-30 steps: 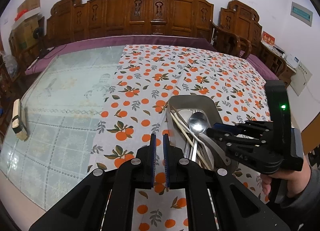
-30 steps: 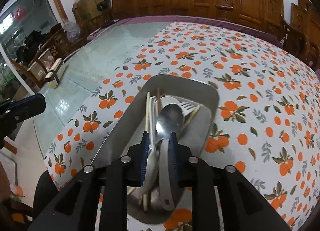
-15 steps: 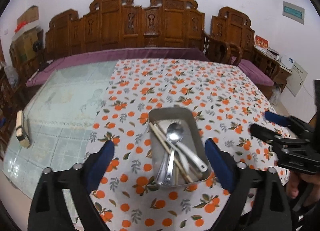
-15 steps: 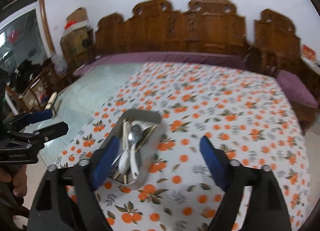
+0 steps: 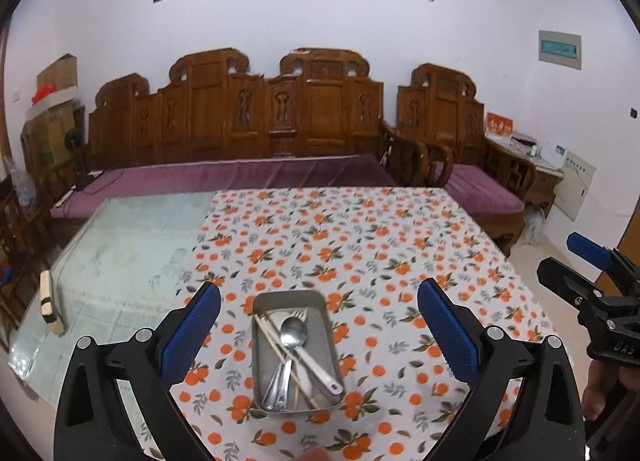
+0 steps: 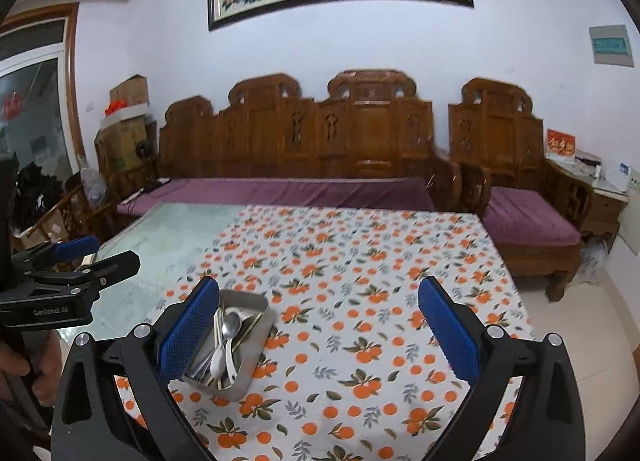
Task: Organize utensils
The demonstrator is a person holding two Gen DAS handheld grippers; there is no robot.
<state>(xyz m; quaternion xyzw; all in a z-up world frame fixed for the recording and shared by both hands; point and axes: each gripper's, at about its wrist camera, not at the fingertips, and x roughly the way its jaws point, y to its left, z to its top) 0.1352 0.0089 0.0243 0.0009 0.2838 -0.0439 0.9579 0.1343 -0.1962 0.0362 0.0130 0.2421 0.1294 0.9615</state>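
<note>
Tray: one steel tray is lying on the orange-print cloth, below and ahead of my left gripper, showing between its fingers; in my right wrist view it is sitting beside the left finger of my right gripper.
Tray axis: its long side is running away from me, roughly along the line my left gripper is pointing.
Utensils: all are resting inside the tray, lengthwise, slightly fanned.
Spoon: I am seeing one clear metal spoon, bowl pointing to the far end, handle slanting to the near right corner.
Chopsticks: pale sticks are crossing diagonally; I cannot count them.
Fork: tines are pointing to the far end; further handles beneath are too tangled to count.
Left gripper: I am spreading its jaws, nothing between the pads, released.
Right gripper: I am spreading its jaws too, wide apart, holding nothing.
Grippers counted: two, both raised above the table, well apart from the tray.
</note>
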